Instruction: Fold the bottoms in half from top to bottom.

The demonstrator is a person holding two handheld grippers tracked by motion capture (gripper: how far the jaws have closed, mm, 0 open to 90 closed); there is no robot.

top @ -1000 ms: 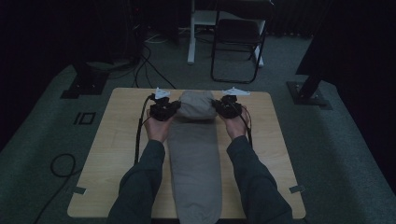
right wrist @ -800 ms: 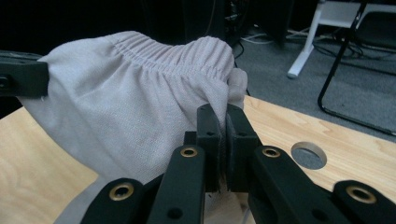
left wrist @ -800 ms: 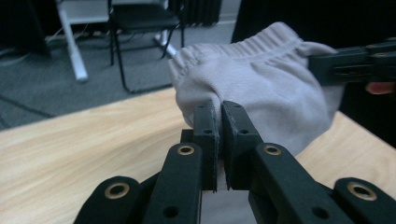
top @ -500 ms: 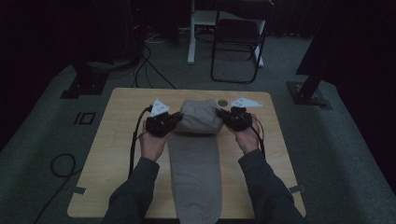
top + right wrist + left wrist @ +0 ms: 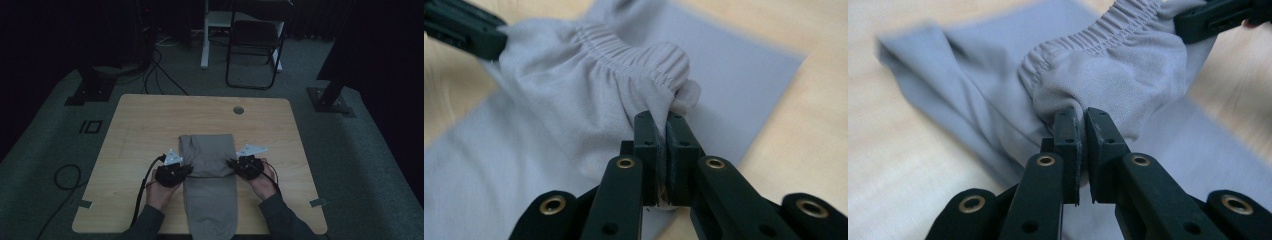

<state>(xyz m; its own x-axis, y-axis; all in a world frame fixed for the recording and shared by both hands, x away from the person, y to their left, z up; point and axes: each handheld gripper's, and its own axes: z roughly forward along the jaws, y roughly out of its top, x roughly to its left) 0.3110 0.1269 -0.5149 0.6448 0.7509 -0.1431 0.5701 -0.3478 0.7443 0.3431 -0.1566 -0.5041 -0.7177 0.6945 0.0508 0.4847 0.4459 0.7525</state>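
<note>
A grey garment (image 5: pixel 209 175) with an elastic waistband lies lengthwise on the wooden table (image 5: pixel 150 125), its far part folded back toward the person. My left gripper (image 5: pixel 186 171) pinches the waistband's left corner, and in the left gripper view its jaws are shut on the grey cloth (image 5: pixel 1108 85). My right gripper (image 5: pixel 233 165) pinches the right corner; the right gripper view shows its jaws shut on the gathered waistband (image 5: pixel 634 60). The waistband is stretched between the two grippers, low over the garment's lower half. The other gripper's black jaw (image 5: pixel 1218 17) shows at the top right of the left gripper view.
A round cable hole (image 5: pixel 238 110) sits near the table's far edge. A black folding chair (image 5: pixel 252 45) and a white stand (image 5: pixel 205 35) are on the floor beyond the table. Cables (image 5: pixel 142 195) trail from the left gripper over the table's front.
Both grippers have moved from the far part of the table toward the person and down, carrying the waistband over the garment and folding it.
</note>
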